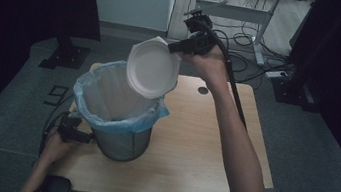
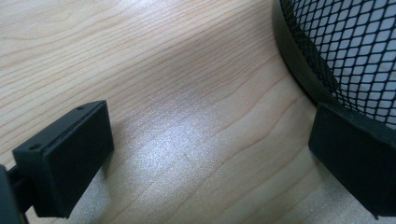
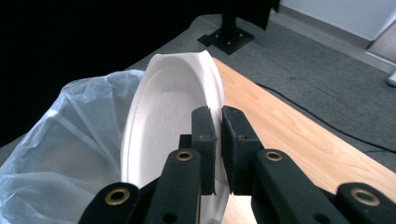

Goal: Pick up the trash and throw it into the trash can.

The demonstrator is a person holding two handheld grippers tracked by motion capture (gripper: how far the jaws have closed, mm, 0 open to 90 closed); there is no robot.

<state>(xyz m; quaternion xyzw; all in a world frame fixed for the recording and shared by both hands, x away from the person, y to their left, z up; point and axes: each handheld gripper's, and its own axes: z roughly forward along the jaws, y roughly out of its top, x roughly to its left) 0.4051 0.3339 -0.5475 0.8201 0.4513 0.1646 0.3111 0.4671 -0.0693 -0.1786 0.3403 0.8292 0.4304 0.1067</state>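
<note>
The white plate [image 1: 152,68] hangs from the right claw [image 1: 174,48], tilted steeply on edge, its rim at the top pinched in that claw and its body sloping down and away toward the mouth of the bin [image 1: 119,119]. The plate's lower edge sits over the far side of the blue bag [image 1: 88,95] lining the bin, so the drop point lies below and just ahead of the claw. In the right gripper view the right claw [image 3: 218,140] is pressed together on the plate's [image 3: 163,126] rim, with only the thin rim between its pads. The left claw [image 1: 86,137] rests low on the table [image 1: 202,146] at the bin's foot; in the left gripper view it is spread wide, one pad touching the bin's mesh wall [image 2: 355,60], the other apart on bare wood. The right claw is the nearer one to the plate; letting go looks like the coming move.
</note>
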